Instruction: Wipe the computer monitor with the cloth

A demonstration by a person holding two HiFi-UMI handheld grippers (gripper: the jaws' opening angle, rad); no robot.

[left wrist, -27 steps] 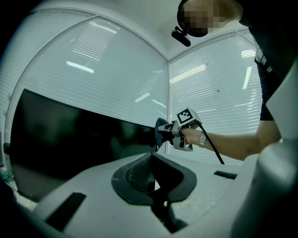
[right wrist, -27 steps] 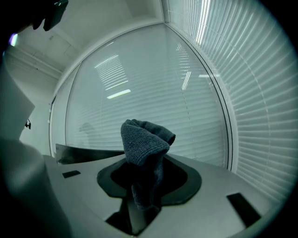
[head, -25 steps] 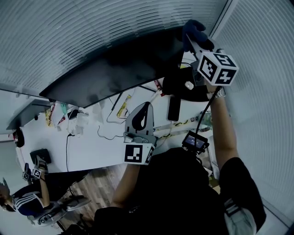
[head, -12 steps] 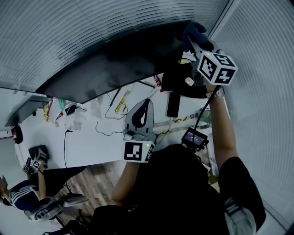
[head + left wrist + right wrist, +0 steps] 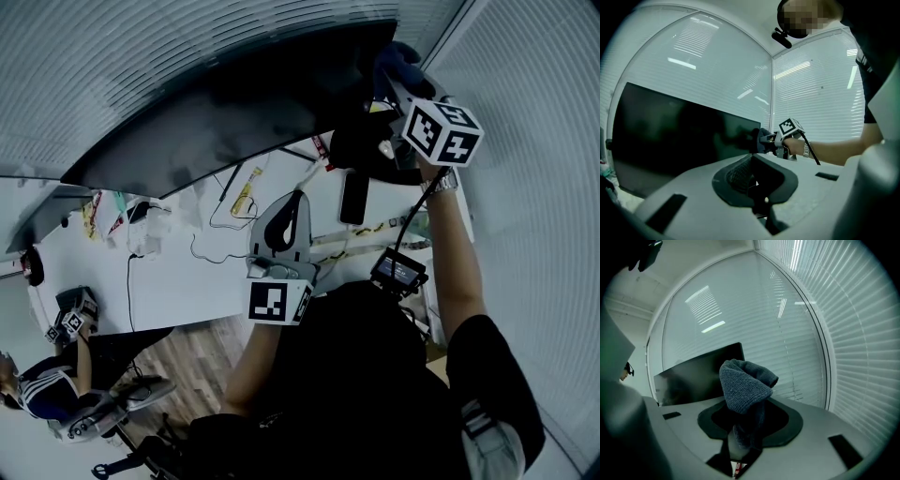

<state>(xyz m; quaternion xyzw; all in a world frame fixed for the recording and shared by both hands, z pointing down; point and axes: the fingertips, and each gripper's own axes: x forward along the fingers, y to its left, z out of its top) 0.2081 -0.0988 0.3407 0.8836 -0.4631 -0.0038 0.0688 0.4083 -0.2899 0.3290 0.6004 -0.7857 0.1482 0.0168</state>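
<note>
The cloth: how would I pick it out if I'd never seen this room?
Find the wide dark monitor over the white desk by the blinds. At its right end, the right gripper pinches a bunched cloth. It is the only soft, knitted grey-blue thing there.

Closed blinds (image 5: 187, 56) line both walls (a corner), white desk (image 5: 178, 291), wood floor (image 5: 192, 361)

surface: white desk (image 5: 187, 291) | on it: black phone (image 5: 353, 197); yellow packet (image 5: 246, 192)

The cloth (image 5: 745, 385) is rough knitted fabric; the monitor (image 5: 679, 136) glossy, smooth.
</note>
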